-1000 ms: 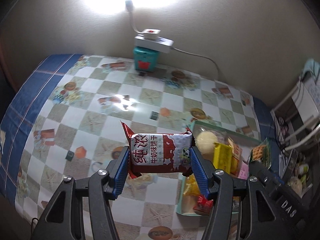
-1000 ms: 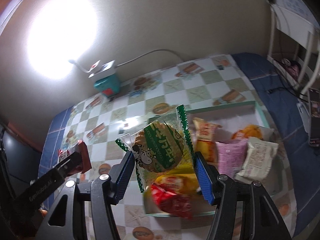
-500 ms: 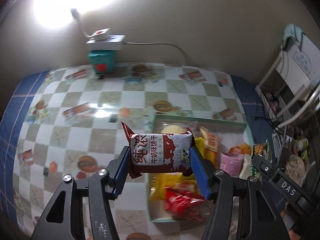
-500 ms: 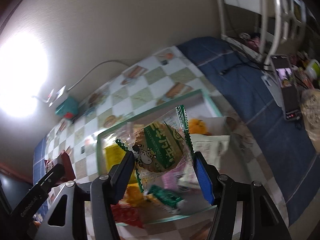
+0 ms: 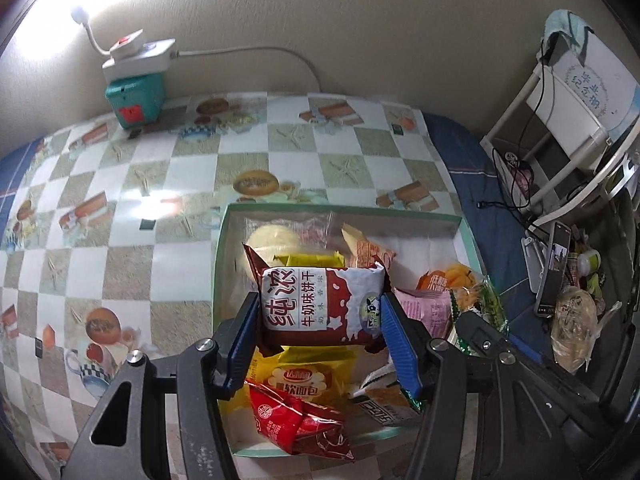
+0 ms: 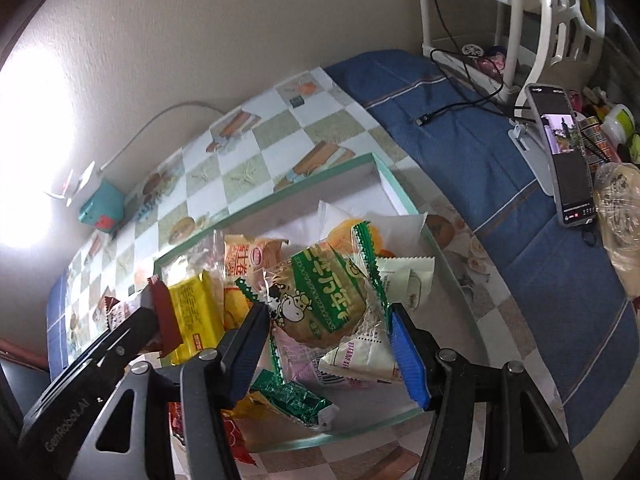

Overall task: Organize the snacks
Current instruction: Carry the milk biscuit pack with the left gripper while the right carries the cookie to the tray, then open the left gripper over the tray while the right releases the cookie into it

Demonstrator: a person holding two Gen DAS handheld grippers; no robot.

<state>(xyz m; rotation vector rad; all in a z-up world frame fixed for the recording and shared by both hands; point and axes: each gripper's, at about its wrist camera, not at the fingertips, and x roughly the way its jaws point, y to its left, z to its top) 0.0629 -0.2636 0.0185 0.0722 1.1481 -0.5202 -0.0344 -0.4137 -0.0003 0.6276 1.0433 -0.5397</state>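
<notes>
snacks are what both sets of fingers carry: the left gripper has its blue fingers clamped on the two ends of a red-and-white milk biscuit packet, and the right gripper has its fingers closed on a clear, green-edged cookie packet with a cartoon cow on it. neither grip has slackened over the last second; the packets sit just as they did between the pads.

what has changed is where they hang relative to the green-rimmed box. a second ago the biscuit packet was out over the checked counter, beside the box's left wall; now it is above the box's interior, over a yellow bread packet and a red packet lying at the near end. the cookie packet has likewise come from the box's left near corner to above its middle, over a pink packet and a white packet, and both views look more steeply down into the box.

judging by that, the carrying step looks nearly finished, and letting go of both packets into the box seems to be what remains for this pair. the box already holds a loose heap, so the packets would probably land on top of the others, not on its floor.
</notes>
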